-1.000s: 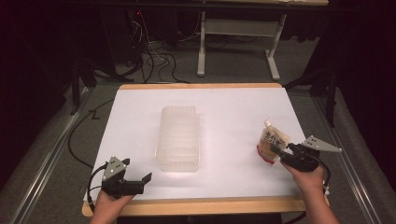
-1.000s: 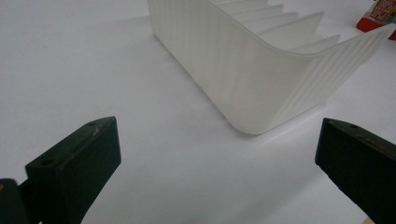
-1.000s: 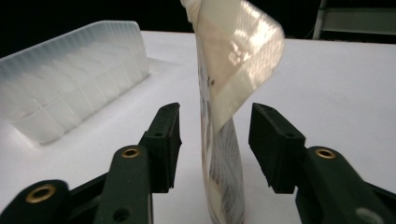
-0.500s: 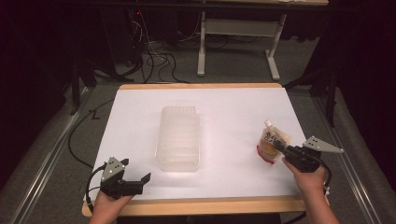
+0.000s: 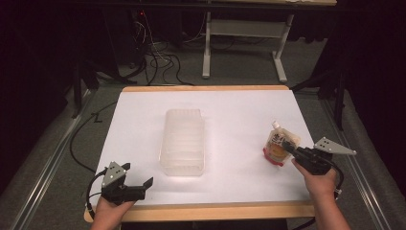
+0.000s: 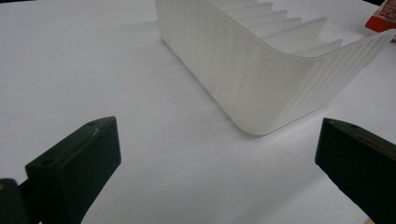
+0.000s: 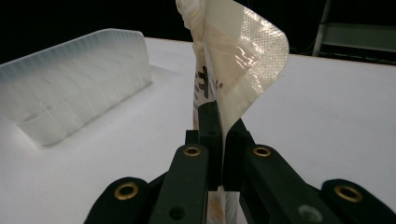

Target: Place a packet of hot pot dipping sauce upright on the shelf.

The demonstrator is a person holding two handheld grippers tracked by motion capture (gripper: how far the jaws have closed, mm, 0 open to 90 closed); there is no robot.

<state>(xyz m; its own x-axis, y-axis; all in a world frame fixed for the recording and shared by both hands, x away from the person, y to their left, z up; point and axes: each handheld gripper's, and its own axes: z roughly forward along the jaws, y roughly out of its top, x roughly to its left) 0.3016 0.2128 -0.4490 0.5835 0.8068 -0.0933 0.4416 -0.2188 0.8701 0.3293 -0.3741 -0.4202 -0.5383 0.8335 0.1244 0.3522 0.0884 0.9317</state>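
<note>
The right gripper (image 5: pixel 288 146) pinches the spouted pouch (image 5: pixel 278 146) right of the clear ribbed tray (image 5: pixel 183 141).

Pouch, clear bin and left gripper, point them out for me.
pouch (image 5: pixel 277 146), high view, on its printed front.
clear bin (image 5: pixel 182 141), high view, on its ribbed floor.
left gripper (image 5: pixel 139 184), high view, between its open jaws.

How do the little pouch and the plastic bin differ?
The pouch is small, soft, printed red and cream; the bin is larger, stiff, ribbed and frosted clear. The pouch is pinched in the right claw; the bin sits untouched, apart from the open left claw. Both rest on the white table.
</note>
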